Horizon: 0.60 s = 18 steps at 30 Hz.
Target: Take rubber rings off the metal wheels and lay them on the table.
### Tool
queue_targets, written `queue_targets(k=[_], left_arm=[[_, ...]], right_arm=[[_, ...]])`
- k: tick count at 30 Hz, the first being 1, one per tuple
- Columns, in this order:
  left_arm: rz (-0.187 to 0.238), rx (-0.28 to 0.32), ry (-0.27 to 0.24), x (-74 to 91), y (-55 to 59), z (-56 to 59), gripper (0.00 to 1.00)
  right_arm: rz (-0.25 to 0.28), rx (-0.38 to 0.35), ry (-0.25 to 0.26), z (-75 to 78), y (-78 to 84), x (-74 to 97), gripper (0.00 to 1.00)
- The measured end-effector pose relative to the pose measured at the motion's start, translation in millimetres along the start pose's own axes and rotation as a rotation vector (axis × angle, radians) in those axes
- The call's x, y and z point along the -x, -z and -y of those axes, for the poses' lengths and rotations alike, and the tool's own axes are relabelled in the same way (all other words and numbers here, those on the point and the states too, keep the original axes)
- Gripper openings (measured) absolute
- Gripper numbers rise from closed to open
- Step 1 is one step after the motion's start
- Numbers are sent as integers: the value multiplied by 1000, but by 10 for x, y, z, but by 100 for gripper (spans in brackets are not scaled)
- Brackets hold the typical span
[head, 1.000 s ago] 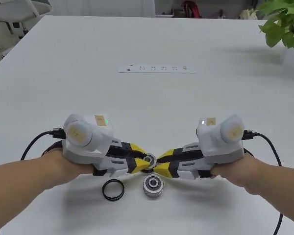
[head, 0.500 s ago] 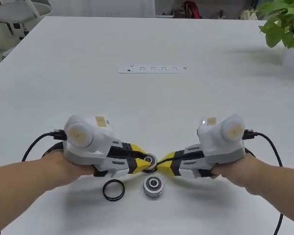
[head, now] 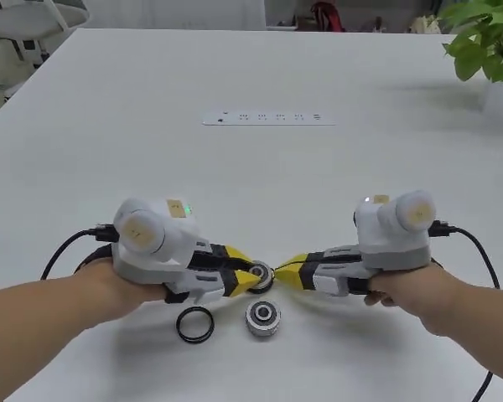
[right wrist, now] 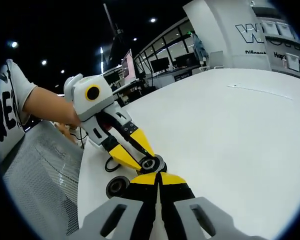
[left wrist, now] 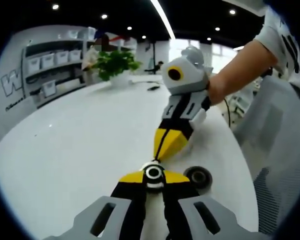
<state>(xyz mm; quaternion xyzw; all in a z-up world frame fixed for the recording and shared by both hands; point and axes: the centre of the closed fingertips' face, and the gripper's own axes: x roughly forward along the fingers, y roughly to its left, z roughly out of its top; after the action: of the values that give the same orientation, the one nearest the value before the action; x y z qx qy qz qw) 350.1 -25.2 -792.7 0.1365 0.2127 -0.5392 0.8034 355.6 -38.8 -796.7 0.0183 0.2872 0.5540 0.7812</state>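
Pulling a little to the right, the right gripper (head: 282, 270) is now sitting just off the wheel (head: 258, 275) instead of pressing up against it, and its body is rolling a bit. The left gripper (head: 253, 276) is staying where it was.

The left gripper is squeezing the wheel between its yellow tips, just above the table (head: 251, 167). The wheel's round face is turning up and a little to one side, so its hole is pointing up at a slant. In the left gripper view the wheel (left wrist: 153, 173) is sitting right at the tips, with its hole facing the camera.

The right gripper's jaws are pressing tight together, tips pointing at the wheel and almost touching it. It is too small to tell if something thin is caught between them.

A second wheel (head: 261, 316) is lying flat on the table just in front of both grippers, its hole pointing straight up, with nothing touching it. A black ring (head: 194, 324) is lying flat just to the left of it, below the left gripper.
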Motion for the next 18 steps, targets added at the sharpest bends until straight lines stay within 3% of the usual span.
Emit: queue_targets(k=[9, 18], left_arm=[[-10, -15, -10, -14, -1, -2, 12], [-28, -17, -15, -34, 0, 2, 12]], right_arm=[[-3, -36, -8, -65, -23, -15, 0], [-14, -27, -28, -130, -26, -47, 0]])
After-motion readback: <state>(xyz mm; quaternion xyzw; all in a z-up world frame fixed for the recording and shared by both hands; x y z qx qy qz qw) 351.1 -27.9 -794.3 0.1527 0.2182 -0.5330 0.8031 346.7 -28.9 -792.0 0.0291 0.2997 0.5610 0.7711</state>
